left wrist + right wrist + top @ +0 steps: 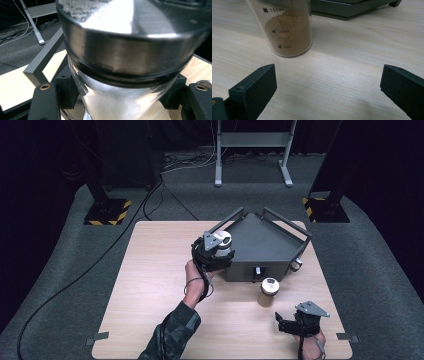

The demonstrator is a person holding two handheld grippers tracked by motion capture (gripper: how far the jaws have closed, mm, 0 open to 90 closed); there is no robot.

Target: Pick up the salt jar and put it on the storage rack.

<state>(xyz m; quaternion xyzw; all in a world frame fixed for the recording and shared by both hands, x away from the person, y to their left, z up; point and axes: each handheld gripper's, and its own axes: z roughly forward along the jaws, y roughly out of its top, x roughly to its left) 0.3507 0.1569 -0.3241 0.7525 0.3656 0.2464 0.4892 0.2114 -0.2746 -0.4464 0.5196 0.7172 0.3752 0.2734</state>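
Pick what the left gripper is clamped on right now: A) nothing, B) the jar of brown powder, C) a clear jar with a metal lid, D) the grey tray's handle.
C: in the left gripper view the left gripper has its pads pressed against the clear jar with a metal lid; the jar of brown powder stands alone on the table.

Left tongs (218, 251) clamped on jar (223, 240) at tray (270, 245) edge; right tongs (287, 322) open near brown jar (268, 291).
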